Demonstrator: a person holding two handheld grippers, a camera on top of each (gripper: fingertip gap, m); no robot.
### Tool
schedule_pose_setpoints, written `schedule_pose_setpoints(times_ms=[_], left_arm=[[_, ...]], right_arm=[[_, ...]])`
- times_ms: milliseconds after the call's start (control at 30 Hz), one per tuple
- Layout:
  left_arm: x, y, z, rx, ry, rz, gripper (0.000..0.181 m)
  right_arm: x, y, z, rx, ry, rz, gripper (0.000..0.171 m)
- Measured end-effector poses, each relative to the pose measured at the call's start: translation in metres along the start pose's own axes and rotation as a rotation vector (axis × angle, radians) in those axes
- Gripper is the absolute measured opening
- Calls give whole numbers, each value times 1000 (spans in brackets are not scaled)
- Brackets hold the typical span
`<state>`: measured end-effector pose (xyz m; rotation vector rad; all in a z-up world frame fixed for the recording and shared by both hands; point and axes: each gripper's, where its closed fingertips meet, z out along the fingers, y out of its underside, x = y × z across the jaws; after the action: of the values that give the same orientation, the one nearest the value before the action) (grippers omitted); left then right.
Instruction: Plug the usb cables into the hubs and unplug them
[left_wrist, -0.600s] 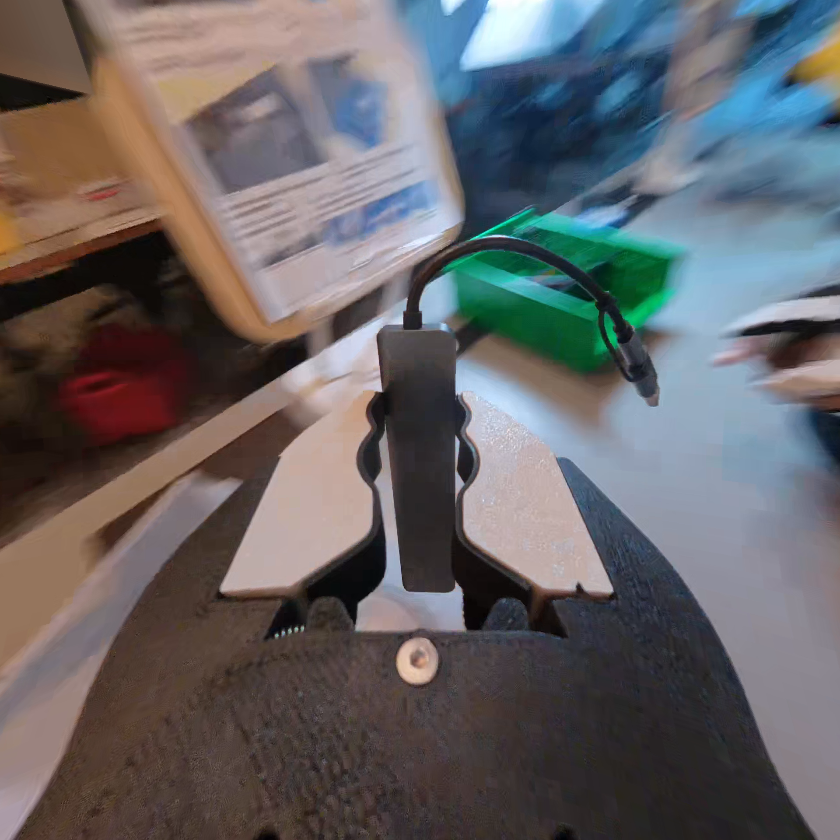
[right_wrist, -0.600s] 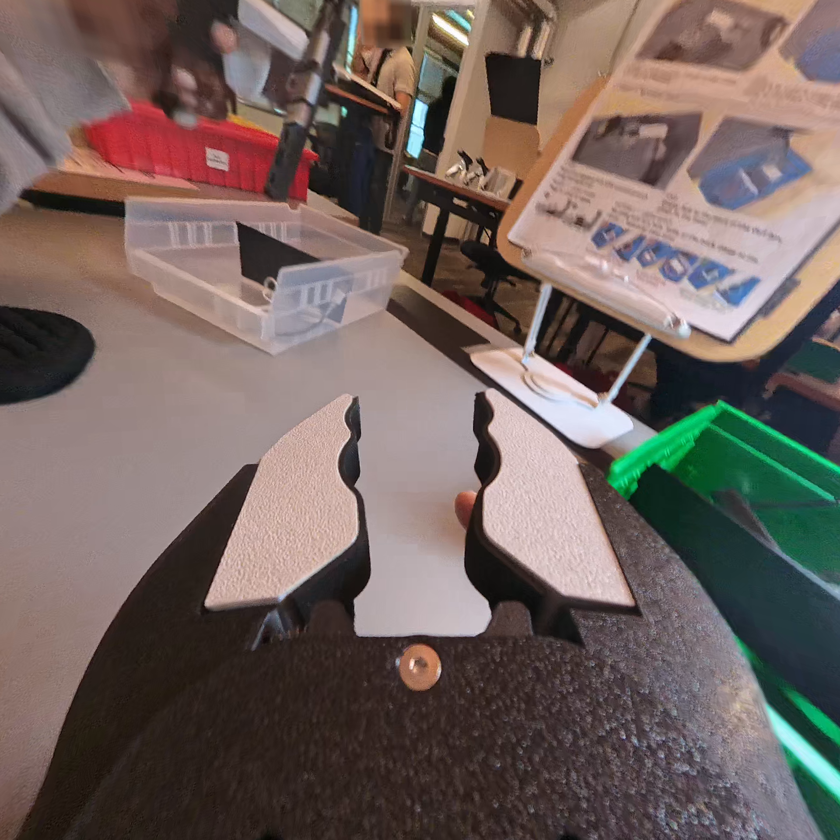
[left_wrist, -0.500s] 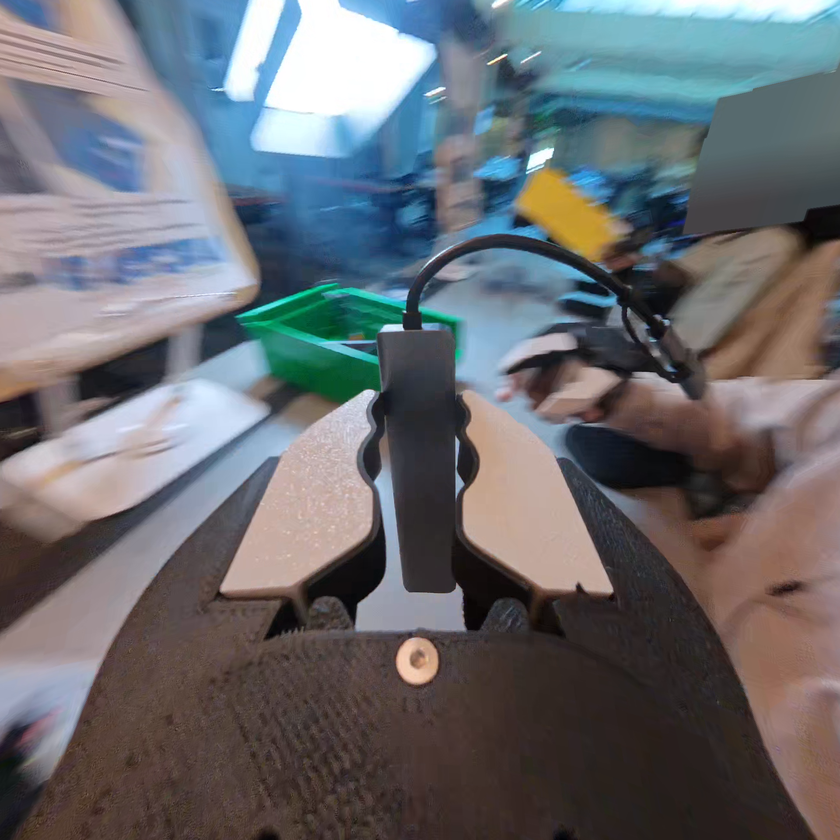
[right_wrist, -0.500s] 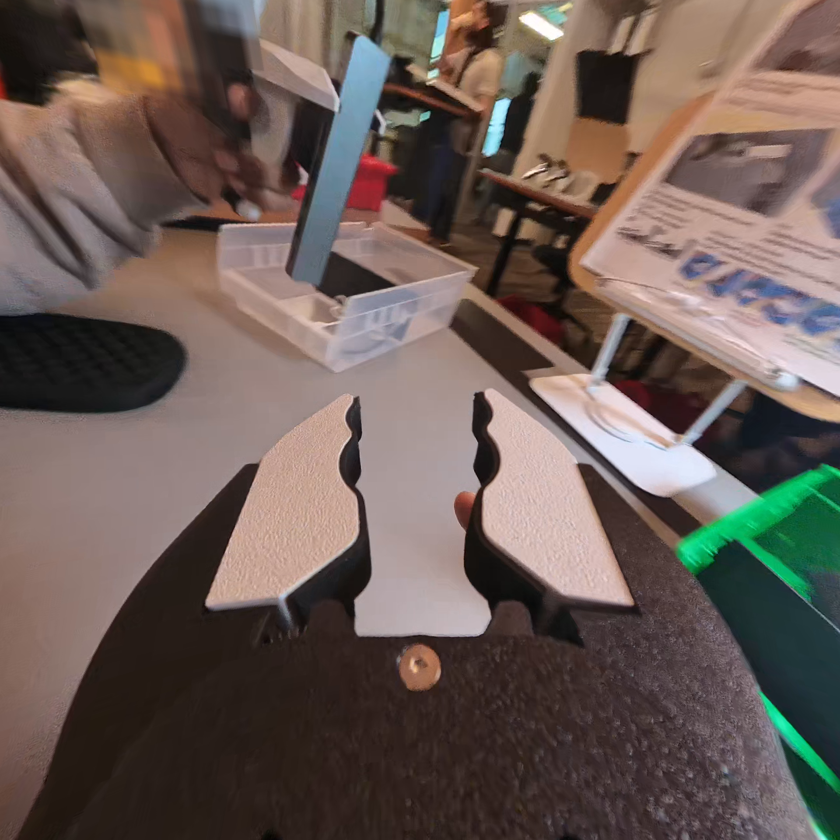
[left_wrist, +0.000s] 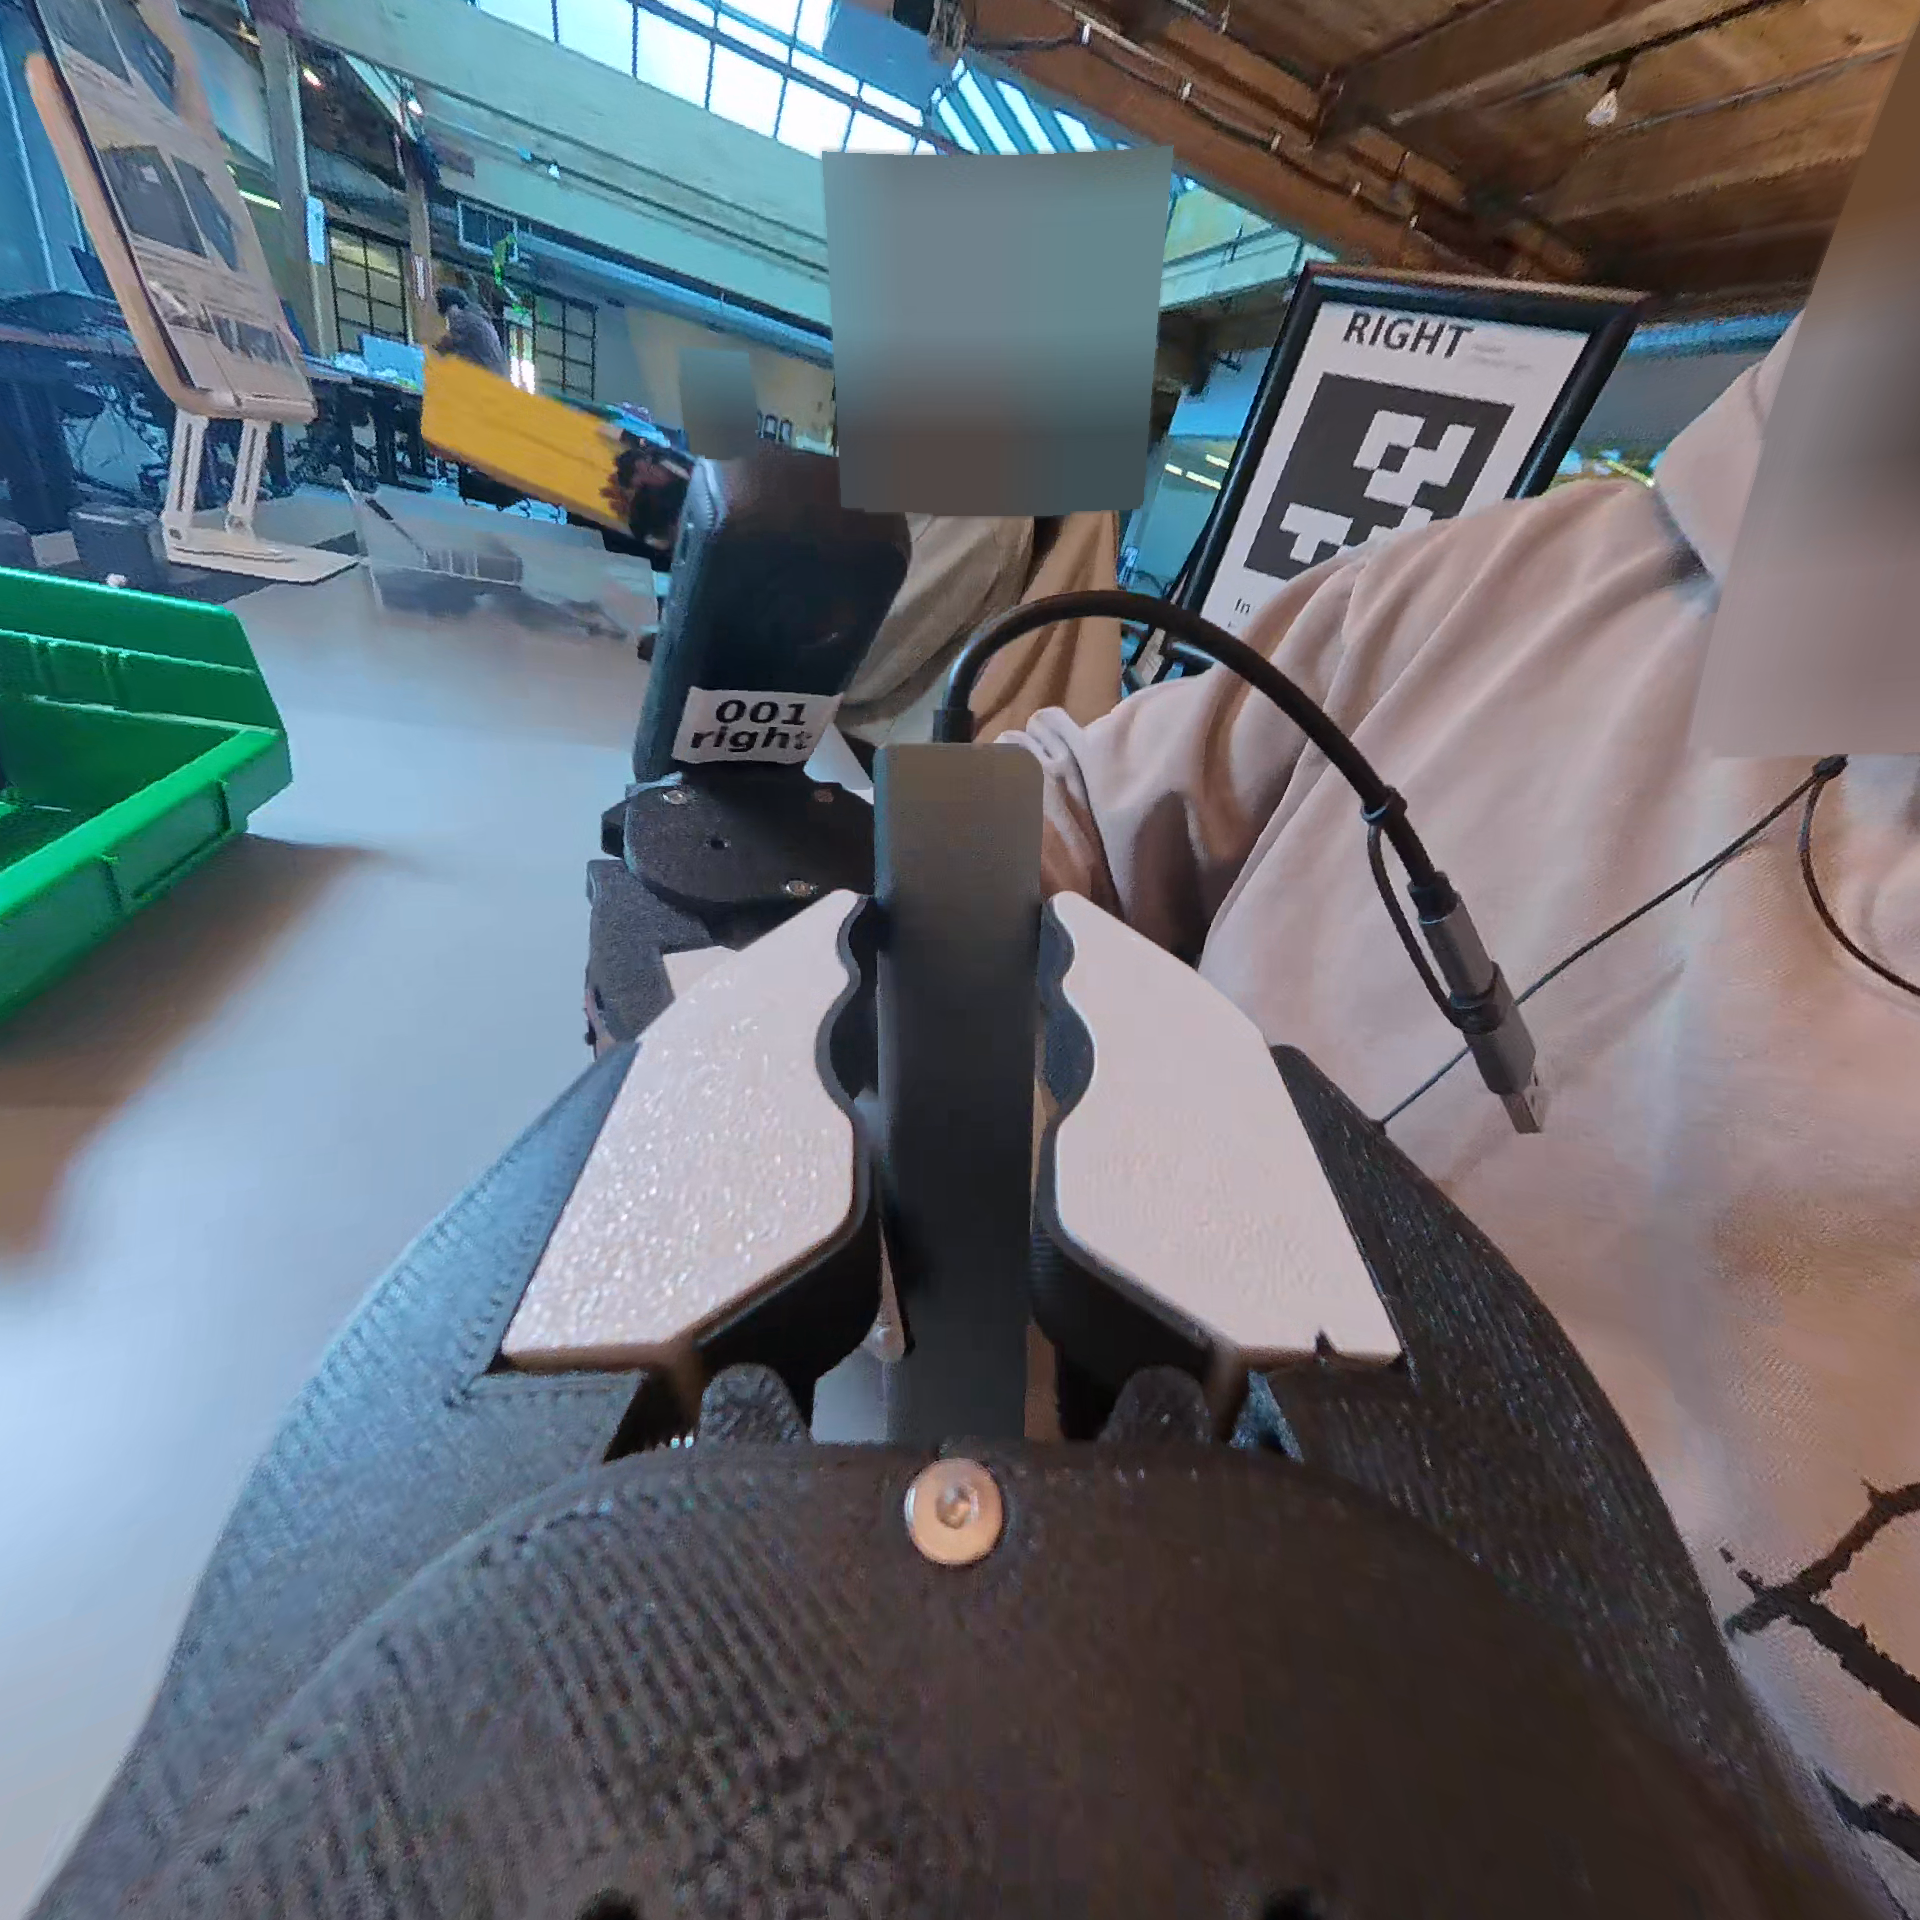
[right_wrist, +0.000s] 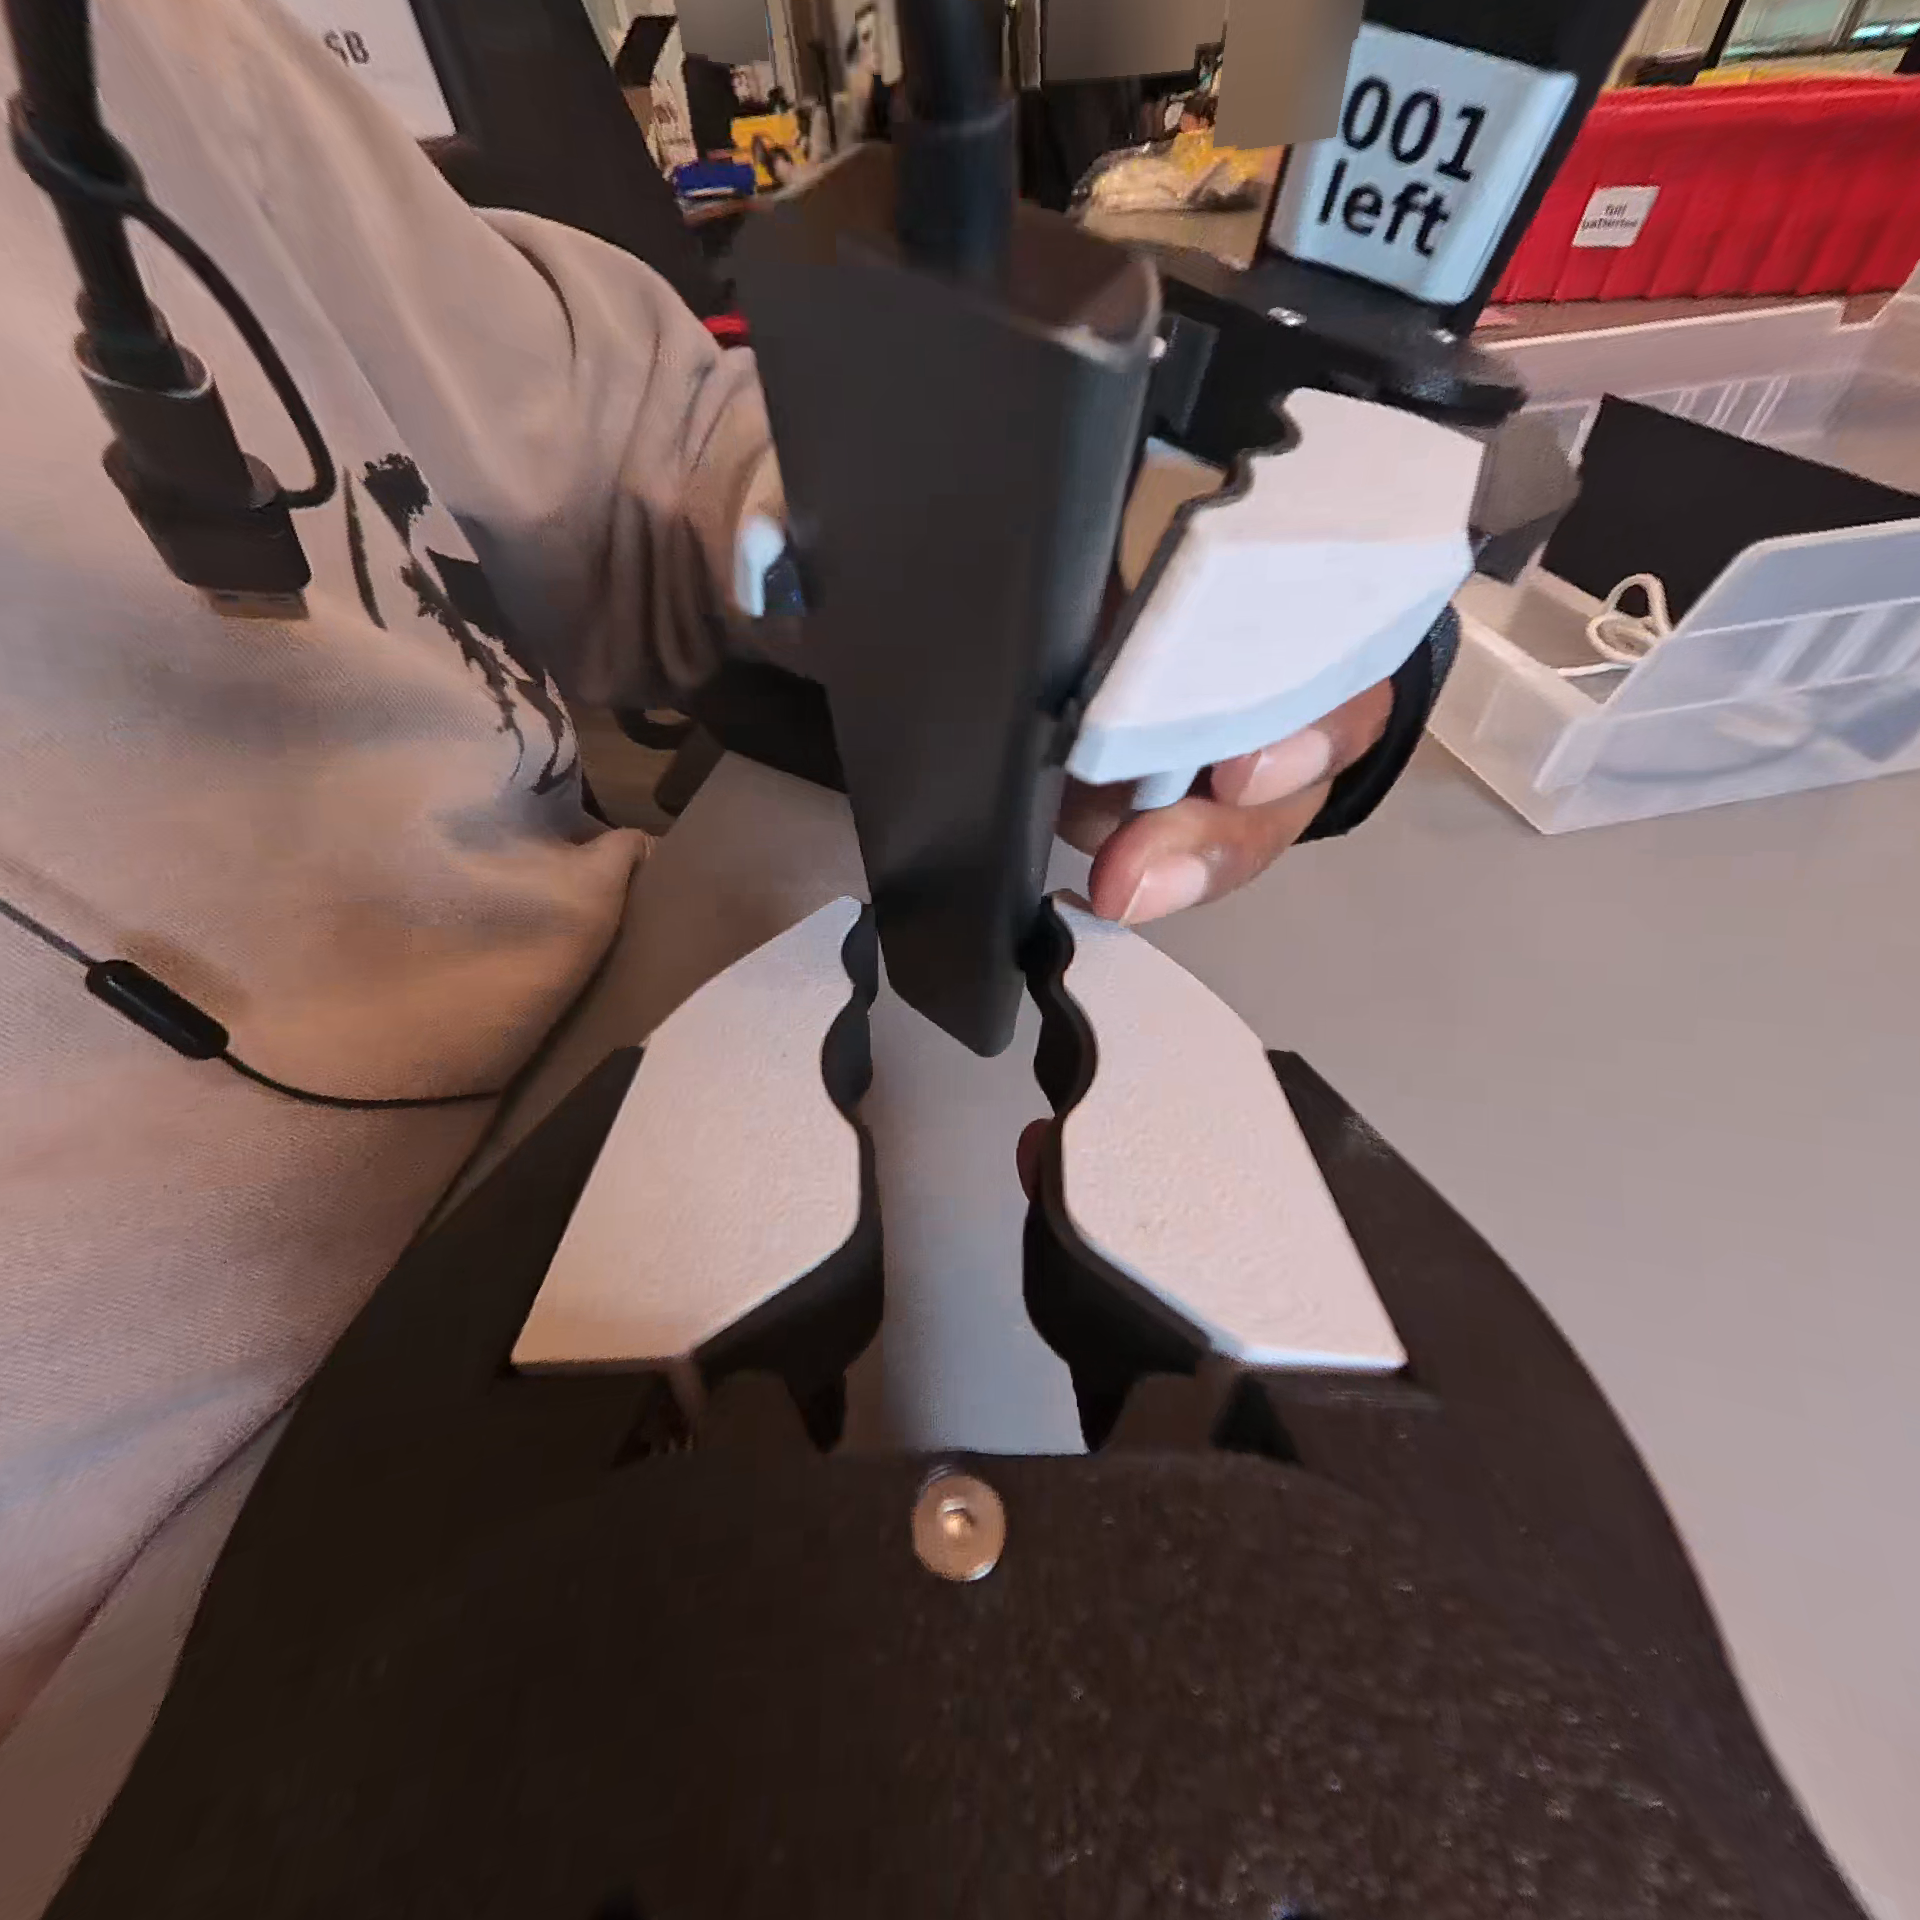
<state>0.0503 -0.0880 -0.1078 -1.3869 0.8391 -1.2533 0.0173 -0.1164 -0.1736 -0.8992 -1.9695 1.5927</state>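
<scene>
My left gripper (left_wrist: 951, 909) is shut on a dark grey USB hub (left_wrist: 956, 1091) that lies lengthwise between its fingers. The hub's short black cable (left_wrist: 1195, 634) arcs to the right and its USB plug (left_wrist: 1496, 1049) hangs free. In the right wrist view the hub (right_wrist: 935, 582) points down at me. Its lower end sits between the fingertips of my right gripper (right_wrist: 956, 914), which press on both sides of it. The left gripper (right_wrist: 935, 644) holds it higher up. The plug (right_wrist: 197, 499) hangs at the left. The right gripper's body (left_wrist: 727, 862) shows behind the hub.
A green bin (left_wrist: 125, 769) stands at the left of the grey table (right_wrist: 1558, 1143), and a clear plastic bin (right_wrist: 1704, 686) at the right in the right wrist view. A person in a beige sweatshirt (left_wrist: 1507, 831) is close. A framed marker board (left_wrist: 1392, 447) stands behind. My right fingertips sit around 7 centimeters from my left ones.
The left gripper swung round with the hub and brought it to the right gripper. The right gripper's fingers have narrowed from open onto the hub's end.
</scene>
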Motion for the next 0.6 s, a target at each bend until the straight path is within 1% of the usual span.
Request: schedule_pose_setpoints(times_ms=[100, 167, 233, 300, 400, 433, 500, 533, 600], left_arm=[[-6, -7, -1, 19, -69, 27, 30], [-7, -12, 1, 23, -120, 78, 32], [-8, -17, 1, 35, -168, 129, 30], [-15, -18, -3, 31, -239, 169, 38], [-28, -6, -15, -56, -322, 251, 38], [-32, -2, -19, -78, -344, 274, 40], [-41, 5, -27, -137, -396, 314, 39], [-45, 8, -28, -162, -422, 343, 43], [-46, 13, -25, -198, -440, 377, 40]], right_arm=[[9, -5, -6, 30, 82, -17, 27], [13, -10, -10, 47, 142, -41, 27], [19, -17, -12, 68, 211, -33, 27], [22, -28, -18, 137, 244, -7, 27], [36, -46, -41, 266, 339, 12, 27], [42, -49, -50, 292, 389, 5, 27], [51, -58, -70, 366, 483, -17, 26], [53, -59, -75, 378, 507, -19, 27], [55, -64, -82, 408, 571, -61, 25]])
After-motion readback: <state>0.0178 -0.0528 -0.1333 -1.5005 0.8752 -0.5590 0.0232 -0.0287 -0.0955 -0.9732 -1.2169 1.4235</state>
